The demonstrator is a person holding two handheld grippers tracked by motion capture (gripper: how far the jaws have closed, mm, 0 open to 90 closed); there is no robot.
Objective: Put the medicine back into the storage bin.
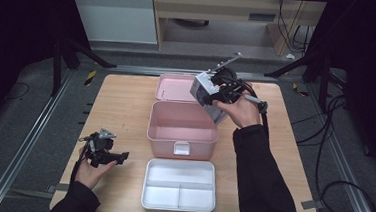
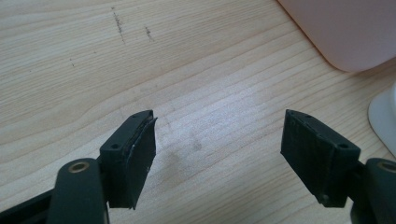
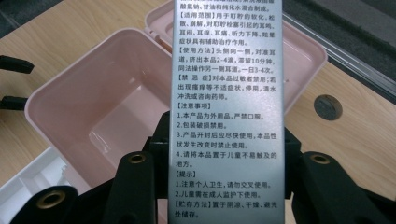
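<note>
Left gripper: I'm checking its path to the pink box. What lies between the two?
In the high view, bare wooden table separates the left gripper from the pink box. The left gripper view shows the same bare wood ahead of its open jaws.

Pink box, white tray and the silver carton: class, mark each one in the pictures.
pink box (image 1: pixel 160 132), high view, left part of its rim
white tray (image 1: pixel 145 183), high view, left rim
silver carton (image 3: pixel 226 93), right gripper view, middle of its printed face
</note>
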